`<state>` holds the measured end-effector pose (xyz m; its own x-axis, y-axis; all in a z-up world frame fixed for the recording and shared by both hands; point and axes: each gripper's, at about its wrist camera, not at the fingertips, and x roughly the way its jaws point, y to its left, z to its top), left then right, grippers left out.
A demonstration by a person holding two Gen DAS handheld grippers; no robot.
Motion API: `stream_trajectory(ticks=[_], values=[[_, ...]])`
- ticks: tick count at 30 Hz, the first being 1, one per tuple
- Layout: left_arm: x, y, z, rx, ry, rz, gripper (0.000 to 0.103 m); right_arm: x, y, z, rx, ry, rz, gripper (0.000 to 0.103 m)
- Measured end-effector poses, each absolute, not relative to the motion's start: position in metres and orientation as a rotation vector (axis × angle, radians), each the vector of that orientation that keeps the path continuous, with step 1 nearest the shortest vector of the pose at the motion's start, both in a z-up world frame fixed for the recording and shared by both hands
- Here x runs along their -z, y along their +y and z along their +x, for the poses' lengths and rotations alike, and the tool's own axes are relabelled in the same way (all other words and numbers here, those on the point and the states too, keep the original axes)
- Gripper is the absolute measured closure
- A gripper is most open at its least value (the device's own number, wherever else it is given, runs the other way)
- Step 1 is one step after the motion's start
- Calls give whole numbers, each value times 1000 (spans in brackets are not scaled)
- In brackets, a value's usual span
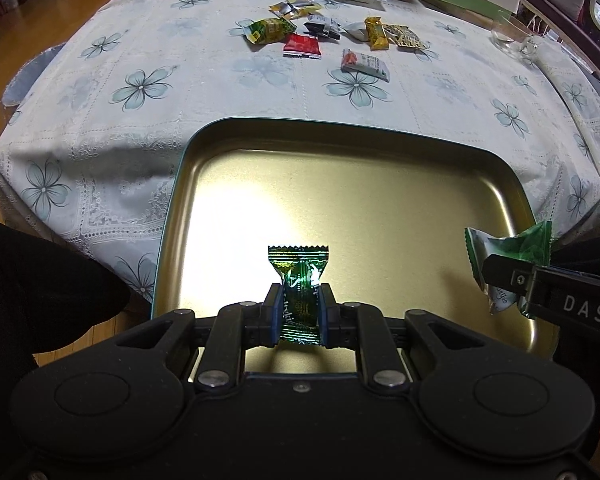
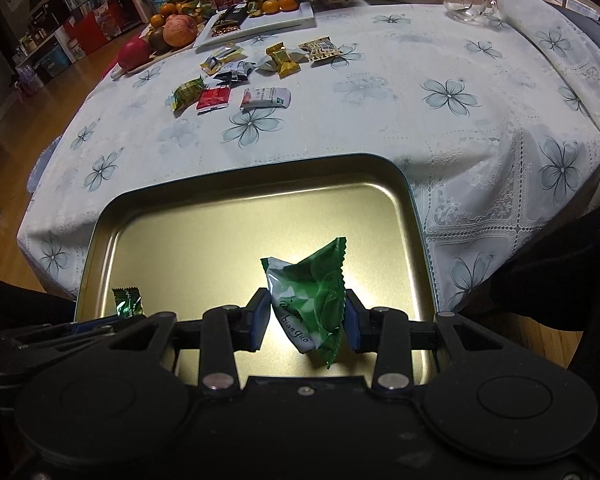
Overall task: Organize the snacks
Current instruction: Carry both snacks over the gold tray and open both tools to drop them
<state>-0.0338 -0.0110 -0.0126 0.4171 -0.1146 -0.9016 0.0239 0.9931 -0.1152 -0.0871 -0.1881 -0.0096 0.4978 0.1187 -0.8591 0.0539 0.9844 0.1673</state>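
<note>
Floral tablecloth (image 1: 100, 152); gold tray (image 1: 380, 184) bare, both grippers' candies overhead.

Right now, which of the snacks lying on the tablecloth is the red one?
The flat red packet, in the loose cluster between the green-and-yellow packet on its left and the white packet on its right. It alone is solid red.

A shallow gold metal tray with a teal rim (image 1: 204, 128) sat on the near part of the tablecloth, its floor bare and glaring under light. A small dark green foil candy (image 1: 299, 292) stood upright above it, pinched at its lower half; a larger crumpled green and white snack packet (image 2: 310, 304) hung tilted over the tray's right part. Other wrapped snacks lay scattered farther back: a red packet (image 1: 302, 45), a yellow-green packet (image 1: 268, 31), a white bar (image 1: 365, 64).
</note>
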Motion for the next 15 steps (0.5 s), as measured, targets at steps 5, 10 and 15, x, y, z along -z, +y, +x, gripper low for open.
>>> stream_trajectory(ticks=[5, 10, 15], values=[[15, -14, -34, 81, 1137, -69, 80, 14, -189, -82, -36, 1070, 190, 64], [16, -17, -34, 76, 1139, -54, 80, 17, -187, -80, -39, 1082, 191, 64], [15, -19, -34, 70, 1135, -45, 79, 17, -187, -79, -40, 1082, 188, 64]])
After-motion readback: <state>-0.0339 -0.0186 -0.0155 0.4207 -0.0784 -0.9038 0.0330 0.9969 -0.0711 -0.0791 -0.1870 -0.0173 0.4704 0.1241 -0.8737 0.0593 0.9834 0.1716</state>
